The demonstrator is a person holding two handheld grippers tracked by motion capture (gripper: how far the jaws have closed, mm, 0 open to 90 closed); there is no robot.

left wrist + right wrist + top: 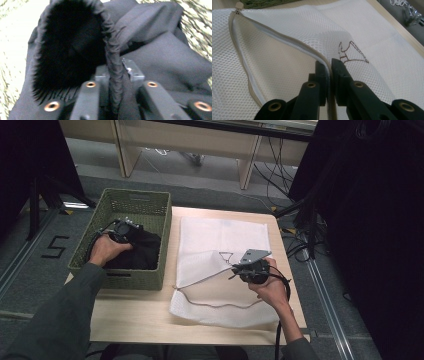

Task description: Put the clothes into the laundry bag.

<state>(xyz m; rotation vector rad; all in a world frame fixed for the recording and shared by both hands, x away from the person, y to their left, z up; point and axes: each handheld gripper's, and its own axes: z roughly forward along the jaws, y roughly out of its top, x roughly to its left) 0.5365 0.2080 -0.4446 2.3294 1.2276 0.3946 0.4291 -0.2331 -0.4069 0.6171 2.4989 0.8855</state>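
Both grippers bite: my right gripper [329, 65] pinches the mesh bag's [220, 240] zipper edge; my left gripper [115, 72] clamps the black garment's [155, 52] hem. Mesh could slip free if I tug; that would shut the opening.

Left forearm stretched forward and left, hand wrapped over left gripper [121, 227], jaws pinched together on dark cloth. Right forearm angled up from below, hand under right gripper [239, 268], 2 jaws clamped, grey plate topmost.

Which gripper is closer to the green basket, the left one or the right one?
Left. The left gripper is inside the green basket, shut on the black garment. The right gripper is beside the basket, over the table, shut on the white mesh bag.
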